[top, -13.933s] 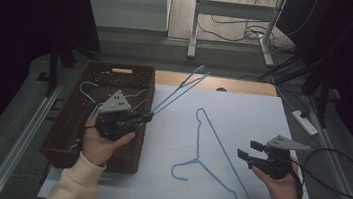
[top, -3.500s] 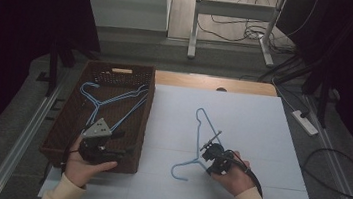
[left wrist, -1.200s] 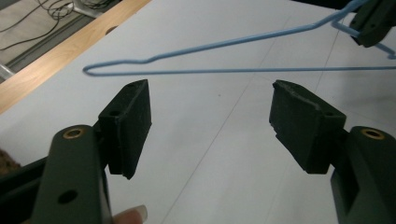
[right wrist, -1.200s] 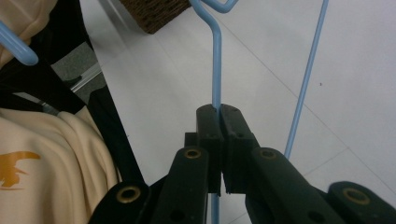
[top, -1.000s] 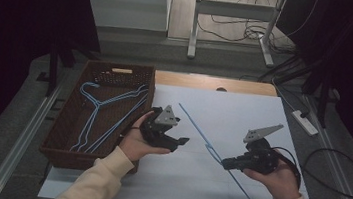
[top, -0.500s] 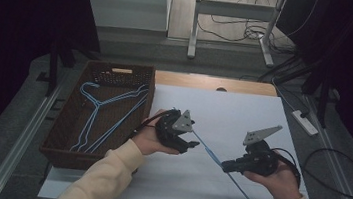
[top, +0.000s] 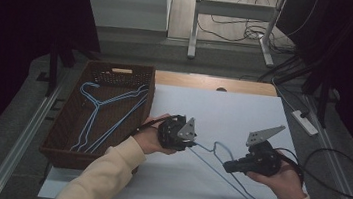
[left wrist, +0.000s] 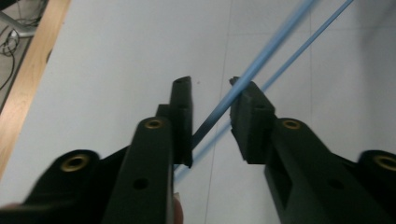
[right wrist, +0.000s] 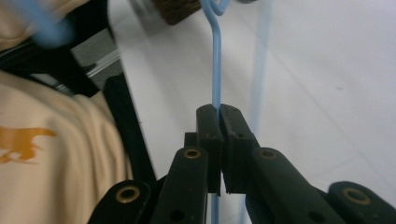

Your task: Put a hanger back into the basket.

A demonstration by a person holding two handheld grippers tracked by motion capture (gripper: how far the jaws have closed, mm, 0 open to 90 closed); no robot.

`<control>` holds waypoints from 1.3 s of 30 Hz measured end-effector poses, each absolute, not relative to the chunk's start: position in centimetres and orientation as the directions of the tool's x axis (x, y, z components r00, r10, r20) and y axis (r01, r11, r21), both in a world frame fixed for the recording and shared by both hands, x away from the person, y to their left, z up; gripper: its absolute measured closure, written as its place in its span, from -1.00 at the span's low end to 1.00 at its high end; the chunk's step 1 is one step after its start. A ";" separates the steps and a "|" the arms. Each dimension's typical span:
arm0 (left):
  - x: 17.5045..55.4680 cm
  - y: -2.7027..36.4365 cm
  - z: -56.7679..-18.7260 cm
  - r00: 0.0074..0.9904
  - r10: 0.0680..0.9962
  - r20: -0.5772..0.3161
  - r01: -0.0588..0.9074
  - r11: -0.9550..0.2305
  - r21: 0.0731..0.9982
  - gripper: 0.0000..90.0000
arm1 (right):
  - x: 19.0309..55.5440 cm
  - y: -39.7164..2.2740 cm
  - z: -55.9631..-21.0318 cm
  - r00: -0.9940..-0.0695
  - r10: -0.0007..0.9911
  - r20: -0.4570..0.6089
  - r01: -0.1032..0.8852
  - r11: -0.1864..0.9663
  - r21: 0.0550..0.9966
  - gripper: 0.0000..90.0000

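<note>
A blue wire hanger (top: 249, 198) lies across the white sheet (top: 223, 110) in the high view. My right gripper (top: 227, 166) is shut on the wire near its hook; the right gripper view has the pads pinching the wire (right wrist: 216, 65) at my gripper (right wrist: 219, 112). My left gripper (top: 193, 143) sits at the hanger's left end. Its jaws have just been closing. In the left gripper view the wire (left wrist: 275, 39) runs slantwise through the gap at my gripper (left wrist: 211, 86), and the pads stand apart around it.
A brown wicker basket (top: 117, 67) at the left holds more blue hangers (top: 97, 115). A bare wooden strip (top: 246, 86) edges the sheet at the back. A power strip (top: 303, 119) and a black cable (top: 347, 174) lie to the right.
My left hand has moved right, up to the hanger's end, and its jaws have narrowed around the wire. The right hand and its grip are unchanged.
</note>
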State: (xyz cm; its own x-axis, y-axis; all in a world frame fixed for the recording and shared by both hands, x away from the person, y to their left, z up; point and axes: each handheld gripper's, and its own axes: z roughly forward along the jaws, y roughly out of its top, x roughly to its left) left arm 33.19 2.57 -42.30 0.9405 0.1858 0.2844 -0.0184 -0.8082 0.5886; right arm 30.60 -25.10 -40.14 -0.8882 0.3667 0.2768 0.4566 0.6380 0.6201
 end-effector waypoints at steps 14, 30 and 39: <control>32.5 3.2 -41.1 0.967 0.237 0.088 0.125 -0.751 0.648 0.93 | 31.3 -26.4 -39.5 -0.845 0.523 0.110 0.444 0.573 0.688 0.88; 32.4 6.1 -39.4 0.884 0.468 0.000 0.336 -0.636 0.695 0.93 | 30.3 -26.7 -38.0 -0.786 0.619 -0.001 0.286 0.364 0.886 -0.23; 32.6 8.4 -38.1 0.837 0.545 -0.056 0.395 -0.529 0.751 0.93 | 30.3 -27.7 -37.9 -0.768 0.641 0.009 0.276 0.319 0.907 -0.30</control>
State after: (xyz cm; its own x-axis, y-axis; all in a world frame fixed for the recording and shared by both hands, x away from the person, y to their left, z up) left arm 32.59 8.38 -38.08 0.8366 0.5449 -0.0564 0.3954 -0.5293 0.7507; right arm 30.34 -27.74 -37.93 -0.7678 0.6406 0.0088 0.2761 0.3186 0.9068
